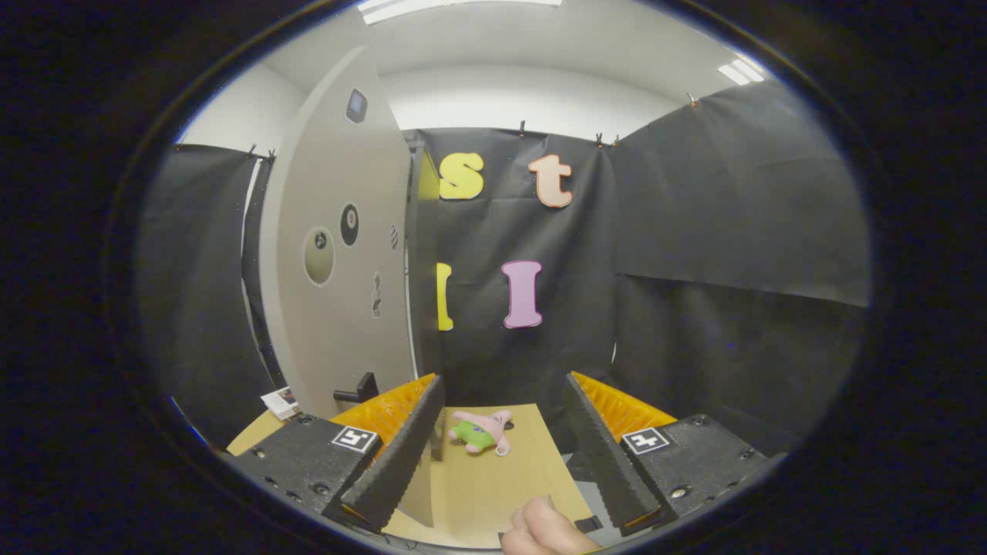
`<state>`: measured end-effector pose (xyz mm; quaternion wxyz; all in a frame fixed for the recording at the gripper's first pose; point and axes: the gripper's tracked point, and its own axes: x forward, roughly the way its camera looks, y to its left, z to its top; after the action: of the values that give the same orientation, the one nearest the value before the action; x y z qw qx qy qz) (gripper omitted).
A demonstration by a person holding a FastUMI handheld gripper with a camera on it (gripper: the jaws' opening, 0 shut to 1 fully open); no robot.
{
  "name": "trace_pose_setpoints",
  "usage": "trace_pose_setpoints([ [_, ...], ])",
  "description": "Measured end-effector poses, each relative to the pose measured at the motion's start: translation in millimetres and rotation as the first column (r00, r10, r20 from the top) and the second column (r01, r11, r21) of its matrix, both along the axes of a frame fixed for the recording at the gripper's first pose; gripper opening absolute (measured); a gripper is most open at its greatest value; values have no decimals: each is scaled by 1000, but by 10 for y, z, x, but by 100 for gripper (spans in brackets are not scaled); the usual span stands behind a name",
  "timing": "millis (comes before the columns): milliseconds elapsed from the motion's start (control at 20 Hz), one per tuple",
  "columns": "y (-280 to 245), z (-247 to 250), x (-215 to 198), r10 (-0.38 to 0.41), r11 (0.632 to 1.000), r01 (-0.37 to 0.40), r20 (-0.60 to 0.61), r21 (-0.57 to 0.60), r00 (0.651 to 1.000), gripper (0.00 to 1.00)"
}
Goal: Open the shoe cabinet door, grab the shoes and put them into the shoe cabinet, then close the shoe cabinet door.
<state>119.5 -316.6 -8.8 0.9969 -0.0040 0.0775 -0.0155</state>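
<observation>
Grey cabinet door (pixel 339 254) stands left of the spread, empty claw (pixel 505 401) – its dark handle (pixel 358 389) beside the left finger; an off-line approach could slip off it – no shoes visible

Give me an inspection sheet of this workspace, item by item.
Surface: light wooden tabletop, beyond the fingers.
Job's things: grey cabinet door with black handle, standing upright left of the fingers; shoes: nothing seen.
Clutter: pink and green plush toy lying on the table between the fingers; small card by the door's foot.
Grippers: gripper open, holding nothing; a hand below it.
Cables: nothing seen.
Surroundings: black cloth wall, white ceiling with lights.
</observation>
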Motion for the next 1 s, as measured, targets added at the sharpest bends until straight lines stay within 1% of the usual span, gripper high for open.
trace_pose_setpoints([
  [150,34,-151,227,19,1000,-19,-36,6,999,100],
  [250,151,-255,331,66,998,-65,-60,21,996,100],
  [450,330,-365,320,132,991,-129,-85,42,988,100],
  [500,360,-383,288,130,991,-128,-93,30,987,100],
  [600,401,-346,232,113,994,-113,-81,-2,990,96],
  [700,516,-406,161,103,994,-101,-96,31,990,96],
  [750,627,-410,156,116,993,-113,-97,38,988,96],
  [800,631,-383,88,110,994,-108,-88,25,990,95],
  [850,740,-345,88,109,994,-109,-82,4,991,94],
  [900,839,-330,80,117,993,-119,-71,-19,991,94],
  [1000,1089,-412,64,151,988,-153,-85,-19,985,93],
])
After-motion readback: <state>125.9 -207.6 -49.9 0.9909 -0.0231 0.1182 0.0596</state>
